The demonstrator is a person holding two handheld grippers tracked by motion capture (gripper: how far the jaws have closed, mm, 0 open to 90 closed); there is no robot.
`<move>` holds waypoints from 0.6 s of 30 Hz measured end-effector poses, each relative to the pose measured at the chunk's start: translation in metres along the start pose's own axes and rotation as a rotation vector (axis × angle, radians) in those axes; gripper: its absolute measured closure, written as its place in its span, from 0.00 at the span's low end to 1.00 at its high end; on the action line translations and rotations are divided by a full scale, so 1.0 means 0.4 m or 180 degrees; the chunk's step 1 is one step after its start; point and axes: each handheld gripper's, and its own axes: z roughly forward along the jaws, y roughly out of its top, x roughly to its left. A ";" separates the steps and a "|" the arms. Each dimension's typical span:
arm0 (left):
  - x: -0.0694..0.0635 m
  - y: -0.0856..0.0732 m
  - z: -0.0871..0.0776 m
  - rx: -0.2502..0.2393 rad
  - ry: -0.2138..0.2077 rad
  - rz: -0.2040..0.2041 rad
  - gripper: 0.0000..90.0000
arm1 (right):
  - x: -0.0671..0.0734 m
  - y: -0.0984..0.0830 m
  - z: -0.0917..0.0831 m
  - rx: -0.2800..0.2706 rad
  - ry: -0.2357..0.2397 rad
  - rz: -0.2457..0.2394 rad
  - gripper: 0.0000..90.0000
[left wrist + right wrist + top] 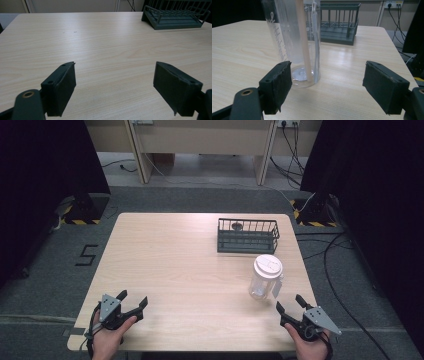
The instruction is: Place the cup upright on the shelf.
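A clear plastic jug (265, 277) with a white lid stands upright on the right side of the light wood table (190, 265). A dark wire rack (247, 235) sits behind it toward the far right. My right gripper (291, 306) rests near the front right corner, open, just short of the jug (295, 42), which stands a little left of its jaw gap (327, 87). My left gripper (133, 299) lies near the front left corner, open, with bare table between its jaws (113, 87). The rack (175, 15) shows far ahead to its right.
A small dark round object (237, 226) lies inside the rack. Black curtains and stand bases (82, 210) flank the table, and cables (340, 285) run along the floor on the right. A wooden desk (200, 140) stands beyond the table.
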 end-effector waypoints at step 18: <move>0.000 -0.001 0.001 0.0007 -0.0008 -0.0020 0.20 | 0.031 0.043 0.019 0.0050 0.0202 -0.0094 0.25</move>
